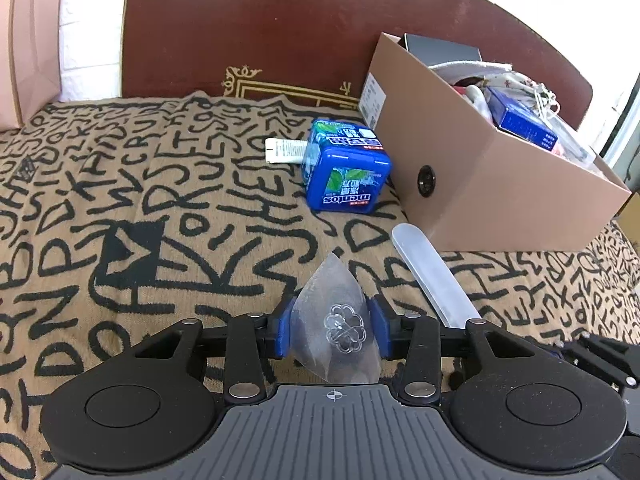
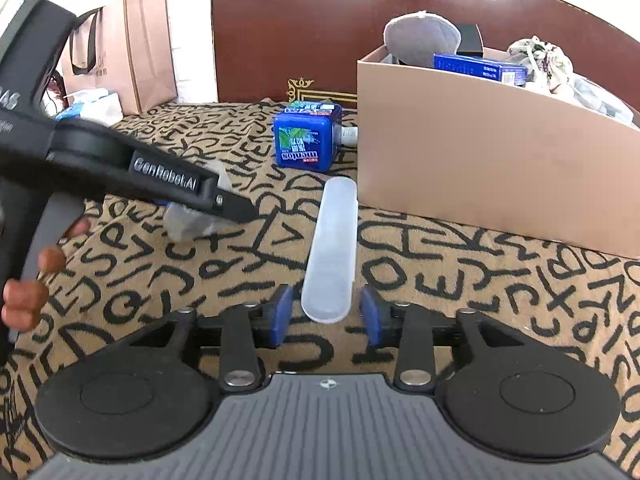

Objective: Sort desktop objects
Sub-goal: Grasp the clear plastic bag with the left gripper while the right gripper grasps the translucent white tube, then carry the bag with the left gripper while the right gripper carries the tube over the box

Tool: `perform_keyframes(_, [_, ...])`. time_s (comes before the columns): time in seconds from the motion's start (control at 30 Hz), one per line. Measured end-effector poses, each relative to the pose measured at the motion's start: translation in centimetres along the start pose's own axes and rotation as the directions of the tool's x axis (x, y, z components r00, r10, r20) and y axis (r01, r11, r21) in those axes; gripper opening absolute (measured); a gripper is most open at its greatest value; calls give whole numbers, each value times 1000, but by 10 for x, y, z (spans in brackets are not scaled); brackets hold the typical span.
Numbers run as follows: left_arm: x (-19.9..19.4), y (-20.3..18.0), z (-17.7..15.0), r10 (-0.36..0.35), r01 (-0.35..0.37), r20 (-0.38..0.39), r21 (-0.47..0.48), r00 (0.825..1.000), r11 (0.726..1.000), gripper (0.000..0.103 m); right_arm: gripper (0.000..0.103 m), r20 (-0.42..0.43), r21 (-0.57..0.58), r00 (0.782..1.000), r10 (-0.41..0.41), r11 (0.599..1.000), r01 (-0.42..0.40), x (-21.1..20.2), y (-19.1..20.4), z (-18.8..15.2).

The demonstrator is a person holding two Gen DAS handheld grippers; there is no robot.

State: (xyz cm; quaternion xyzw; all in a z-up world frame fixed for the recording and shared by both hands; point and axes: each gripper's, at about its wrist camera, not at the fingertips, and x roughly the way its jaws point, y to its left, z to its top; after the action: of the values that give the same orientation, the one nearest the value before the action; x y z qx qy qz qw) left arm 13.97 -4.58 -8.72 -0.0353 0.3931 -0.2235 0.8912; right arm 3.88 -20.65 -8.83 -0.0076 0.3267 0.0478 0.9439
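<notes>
My left gripper (image 1: pixel 334 330) is shut on a clear plastic bag (image 1: pixel 334 316) with a clover print, held just above the patterned cloth; the bag also shows under that gripper in the right wrist view (image 2: pixel 188 222). My right gripper (image 2: pixel 326 314) is open, its blue pads on either side of the near end of a frosted white plastic case (image 2: pixel 332 248), without touching it. The case also lies right of the bag in the left wrist view (image 1: pixel 434 276). A blue Mentos box (image 1: pixel 346 166) stands next to the cardboard box (image 1: pixel 492 184), which holds several items.
A white tube (image 1: pixel 286 150) lies behind the Mentos box (image 2: pixel 306 140). The cardboard box (image 2: pixel 480 168) fills the right side. A pink paper bag (image 2: pixel 132 52) and tissues (image 2: pixel 94 106) stand at the back left. A dark red headboard (image 1: pixel 260 28) closes the far edge.
</notes>
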Motion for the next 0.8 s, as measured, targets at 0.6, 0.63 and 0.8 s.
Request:
perform_keyframes(0.6, [-8, -9, -5, -3, 3, -23, 26, 1000, 1000, 35, 31, -10, 24, 1000, 6, 1000, -6, 24, 0, 17])
perform_keyframes(0.63, [-9, -10, -6, -8, 9, -26, 25, 1000, 1000, 35, 31, -10, 32, 1000, 12, 999, -11, 21, 0, 15])
perform_keyframes(0.8, [-24, -22, -10, -40, 41, -21, 33, 999, 999, 35, 31, 8, 65, 999, 47, 997, -48, -2, 0, 9])
